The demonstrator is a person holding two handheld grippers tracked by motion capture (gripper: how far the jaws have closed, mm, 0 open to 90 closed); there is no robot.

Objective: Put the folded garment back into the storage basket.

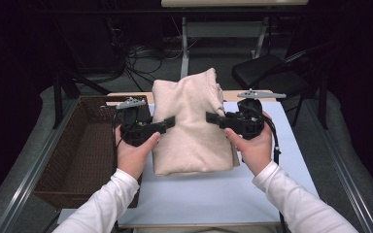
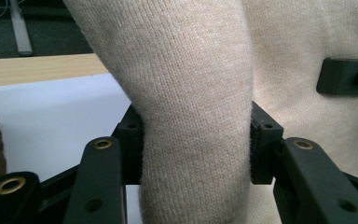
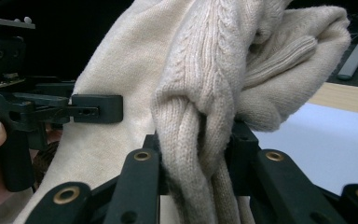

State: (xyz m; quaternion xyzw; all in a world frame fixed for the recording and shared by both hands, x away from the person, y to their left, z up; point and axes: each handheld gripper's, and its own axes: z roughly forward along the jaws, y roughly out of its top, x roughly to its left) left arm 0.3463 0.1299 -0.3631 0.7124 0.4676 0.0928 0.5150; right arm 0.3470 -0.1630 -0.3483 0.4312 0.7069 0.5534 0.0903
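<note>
A folded beige knitted sweater (image 1: 190, 127) is held up above the pale blue table top (image 1: 213, 194), its far end raised. My left gripper (image 1: 169, 122) is shut on the sweater's left edge; in the left gripper view a thick fold of the sweater (image 2: 196, 116) is squeezed between the pads. My right gripper (image 1: 212, 118) is shut on the right edge, where bunched layers of the sweater (image 3: 200, 135) sit between its jaws. The left gripper (image 3: 93, 108) also shows across the cloth in the right gripper view.
A dark brown woven basket (image 1: 85, 150) stands to the left of the table, open at the top. A black chair (image 1: 272, 68) and cables on the floor lie beyond the far edge. Bare blue table surface stretches in front of the sweater.
</note>
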